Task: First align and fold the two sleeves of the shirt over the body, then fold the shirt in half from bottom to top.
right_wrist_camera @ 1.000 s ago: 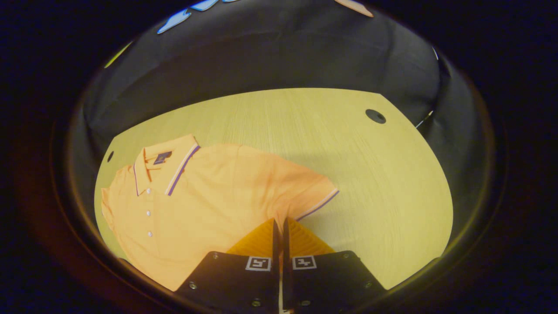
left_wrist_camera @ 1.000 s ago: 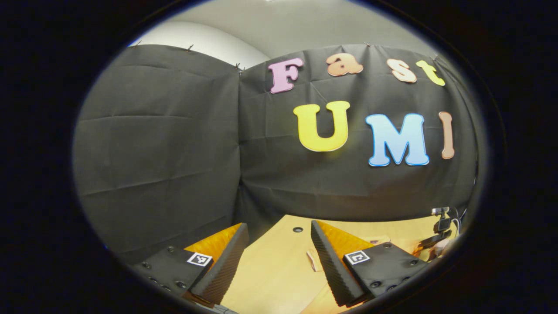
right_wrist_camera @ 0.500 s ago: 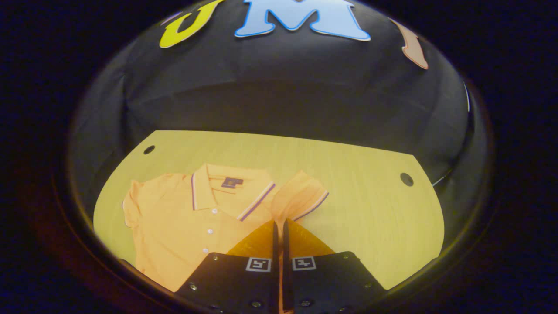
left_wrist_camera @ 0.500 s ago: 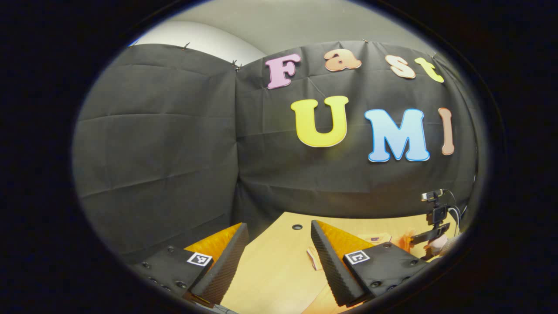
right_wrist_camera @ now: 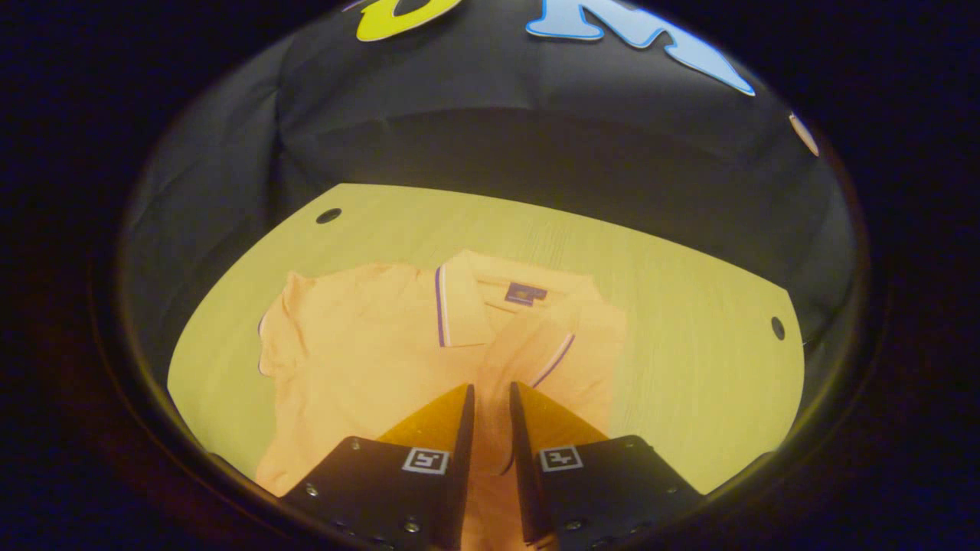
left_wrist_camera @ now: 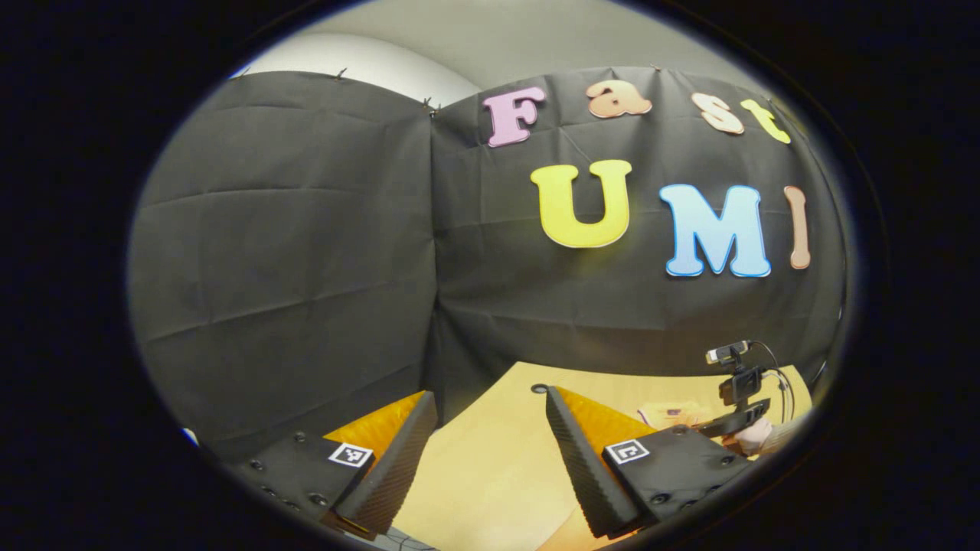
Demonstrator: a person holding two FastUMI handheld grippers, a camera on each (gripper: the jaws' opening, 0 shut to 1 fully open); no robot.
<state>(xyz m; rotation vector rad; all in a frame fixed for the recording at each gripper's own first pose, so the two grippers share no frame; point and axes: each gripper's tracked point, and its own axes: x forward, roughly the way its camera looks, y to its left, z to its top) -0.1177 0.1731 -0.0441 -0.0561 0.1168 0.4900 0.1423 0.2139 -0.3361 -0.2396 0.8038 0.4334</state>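
Observation:
An orange polo shirt (right_wrist_camera: 360, 352) lies face up on the pale wooden table (right_wrist_camera: 689, 352), collar (right_wrist_camera: 463, 306) toward the far wall. Its right sleeve (right_wrist_camera: 566, 344) is folded over the chest, striped cuff up. The other sleeve (right_wrist_camera: 279, 329) lies spread out to the left. My right gripper (right_wrist_camera: 491, 386) hovers just over the folded sleeve, fingers slightly apart, with orange cloth showing in the gap. My left gripper (left_wrist_camera: 490, 394) is held wide open above the table's left part with nothing in it. In the left gripper view the shirt's collar (left_wrist_camera: 670, 413) shows beside the right gripper (left_wrist_camera: 739, 398).
The booth's black cloth wall stands close behind the table. Round cable holes (right_wrist_camera: 328, 216) (right_wrist_camera: 778, 327) sit near the table's far corners. A hand (left_wrist_camera: 754, 436) holds the right gripper. Bare tabletop (left_wrist_camera: 490, 474) lies under my left gripper.
My right gripper carried the right sleeve leftward over the shirt's body, then its fingers parted from fully shut. The left gripper stayed open and turned slightly.

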